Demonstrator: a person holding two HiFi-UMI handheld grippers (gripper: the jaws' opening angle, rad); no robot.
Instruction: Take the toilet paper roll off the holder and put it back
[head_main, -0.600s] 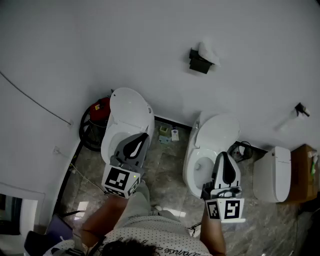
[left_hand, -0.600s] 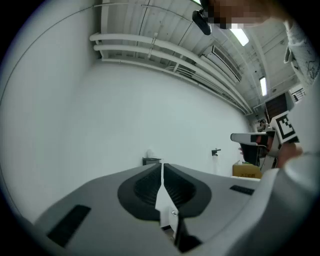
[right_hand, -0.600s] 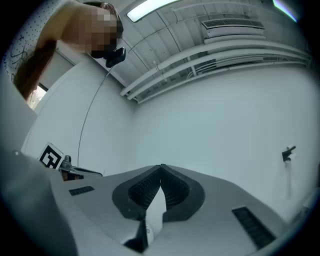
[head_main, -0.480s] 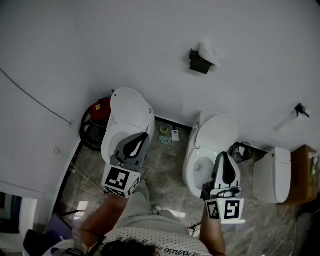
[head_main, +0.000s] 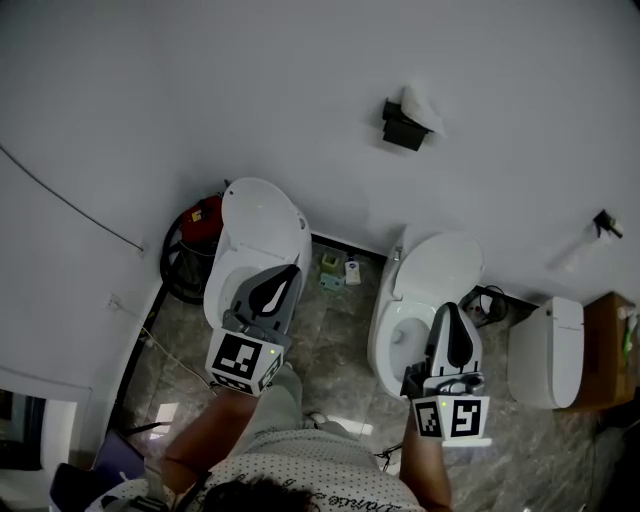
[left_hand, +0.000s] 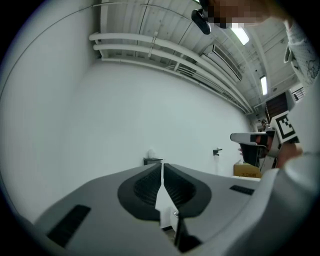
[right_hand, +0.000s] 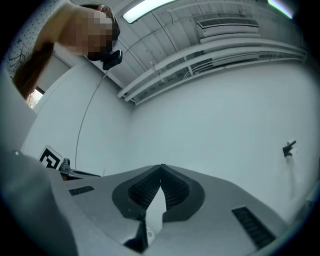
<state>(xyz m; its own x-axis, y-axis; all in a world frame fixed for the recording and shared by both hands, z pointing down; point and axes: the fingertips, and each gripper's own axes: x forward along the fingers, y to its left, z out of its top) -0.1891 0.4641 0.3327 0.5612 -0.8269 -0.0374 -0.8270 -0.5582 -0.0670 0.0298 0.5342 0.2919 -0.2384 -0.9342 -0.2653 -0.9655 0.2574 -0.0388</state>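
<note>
White wall (head_main: 200, 100) rose behind a grey stone floor (head_main: 330, 340), and high on that wall the toilet paper roll (head_main: 420, 108) sat on its black holder (head_main: 402, 130), well apart from both grippers. Lower down, the left gripper (head_main: 288, 272) hung over the left toilet (head_main: 262, 225) and the right gripper (head_main: 447, 310) over the right toilet (head_main: 440, 270), each with its jaws pressed together on nothing. Black-and-white square markers (head_main: 237, 357) showed on each gripper's cube.
</note>
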